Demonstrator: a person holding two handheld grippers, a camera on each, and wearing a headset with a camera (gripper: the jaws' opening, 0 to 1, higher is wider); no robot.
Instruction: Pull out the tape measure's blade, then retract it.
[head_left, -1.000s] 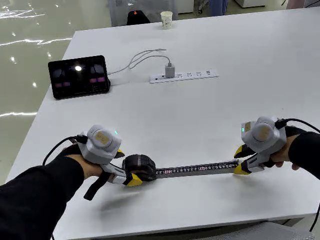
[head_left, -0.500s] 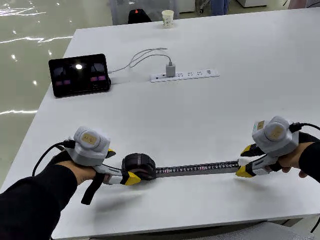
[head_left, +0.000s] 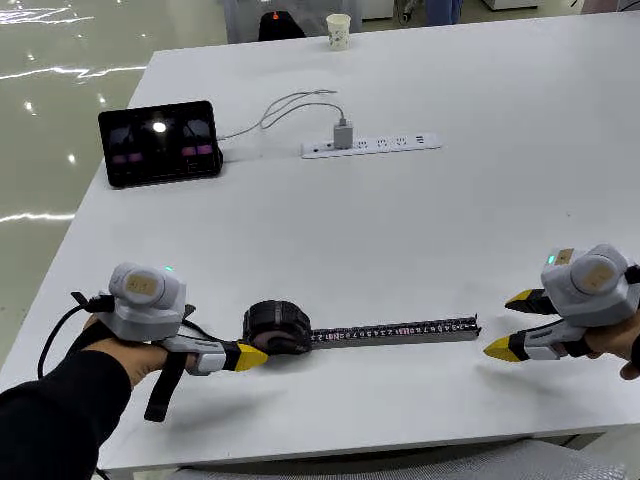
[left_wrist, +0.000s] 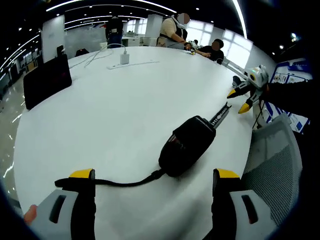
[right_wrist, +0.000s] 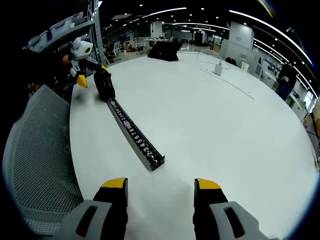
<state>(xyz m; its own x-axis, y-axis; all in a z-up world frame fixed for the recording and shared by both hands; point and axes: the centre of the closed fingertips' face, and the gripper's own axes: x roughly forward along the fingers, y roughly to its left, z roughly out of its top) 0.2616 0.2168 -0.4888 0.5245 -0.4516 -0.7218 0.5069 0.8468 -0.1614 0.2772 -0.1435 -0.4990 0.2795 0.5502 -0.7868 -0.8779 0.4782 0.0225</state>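
Black tape measure (head_left: 278, 326) lies along the table edge (head_left: 350, 445), blade (head_left: 395, 331) out.

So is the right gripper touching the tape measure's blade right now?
Apart. The right gripper view shows bare table between the right gripper, jaws open, and the near end of the blade.
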